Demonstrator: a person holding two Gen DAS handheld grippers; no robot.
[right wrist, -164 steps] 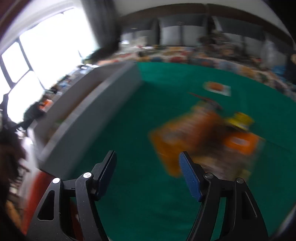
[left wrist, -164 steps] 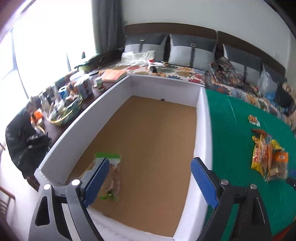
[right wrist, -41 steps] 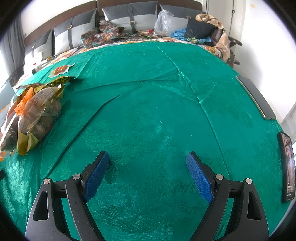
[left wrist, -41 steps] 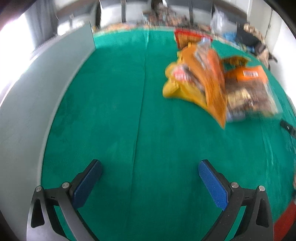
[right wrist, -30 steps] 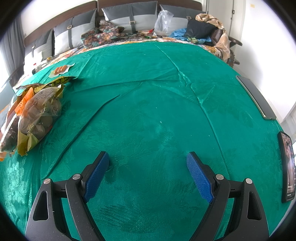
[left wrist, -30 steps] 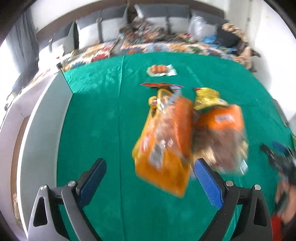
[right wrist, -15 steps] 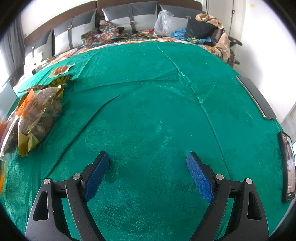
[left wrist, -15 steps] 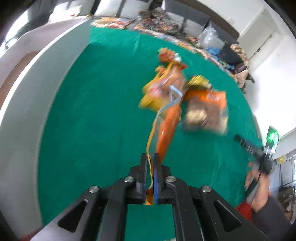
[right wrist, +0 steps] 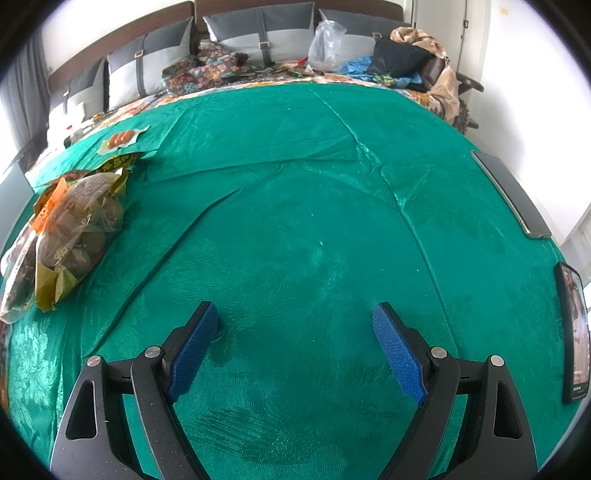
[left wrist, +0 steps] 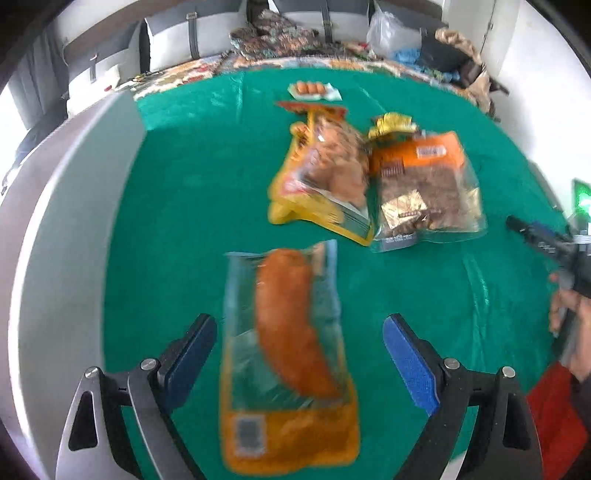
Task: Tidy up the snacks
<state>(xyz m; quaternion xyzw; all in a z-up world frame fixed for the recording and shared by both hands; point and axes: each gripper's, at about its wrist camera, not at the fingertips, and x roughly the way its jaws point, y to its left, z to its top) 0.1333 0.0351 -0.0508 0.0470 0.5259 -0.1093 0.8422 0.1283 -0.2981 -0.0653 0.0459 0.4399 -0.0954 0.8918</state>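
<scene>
Left claw [left wrist: 295, 354] is opening over the sausage packet [left wrist: 288, 354], pads clear; it's probably light, floppy and slick, so you pinch the flat yellow end.

A home: grey cushions [right wrist: 258, 29] and a flowery cover [right wrist: 207, 75] along the top, behind a green tablecloth [right wrist: 295, 184]
</scene>
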